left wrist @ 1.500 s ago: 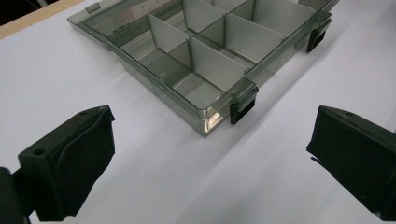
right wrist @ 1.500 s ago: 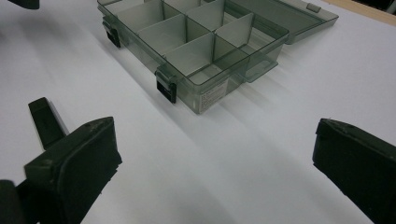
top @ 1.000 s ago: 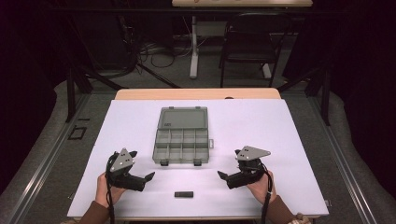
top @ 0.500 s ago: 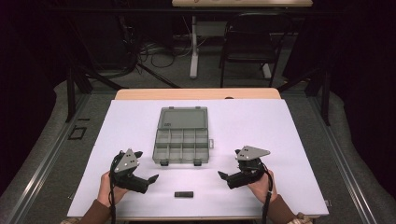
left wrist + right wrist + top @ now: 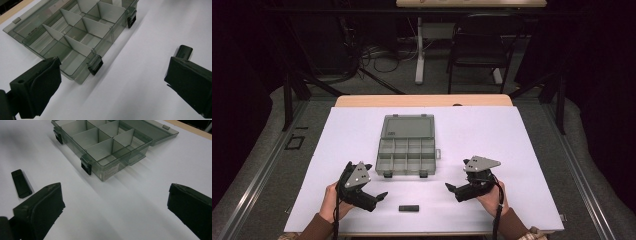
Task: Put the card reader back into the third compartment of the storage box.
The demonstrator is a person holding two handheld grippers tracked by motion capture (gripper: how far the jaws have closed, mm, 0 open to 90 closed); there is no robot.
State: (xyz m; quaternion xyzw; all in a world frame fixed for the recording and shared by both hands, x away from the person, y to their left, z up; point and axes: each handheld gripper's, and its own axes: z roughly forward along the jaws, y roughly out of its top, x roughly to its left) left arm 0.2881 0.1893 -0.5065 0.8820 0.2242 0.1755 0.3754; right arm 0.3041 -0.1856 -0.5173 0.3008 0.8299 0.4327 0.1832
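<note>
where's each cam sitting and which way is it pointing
High view: above the person's side, looking forward and down on the table; both hands, left gripper, right gripper.
Left gripper view: rides the left gripper, looks along its open jaws at the organizer box.
Right gripper view: rides the right gripper, open jaws below.
All three share the box and the small black stick.

Dark room, black chair [image 5: 479, 47] and cables [image 5: 379, 55] behind white-topped table [image 5: 522, 150].

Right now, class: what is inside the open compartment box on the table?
The box holds only its dividers; the compartments seen look empty. In the left tool view, one jaw covers a near corner compartment.
</note>
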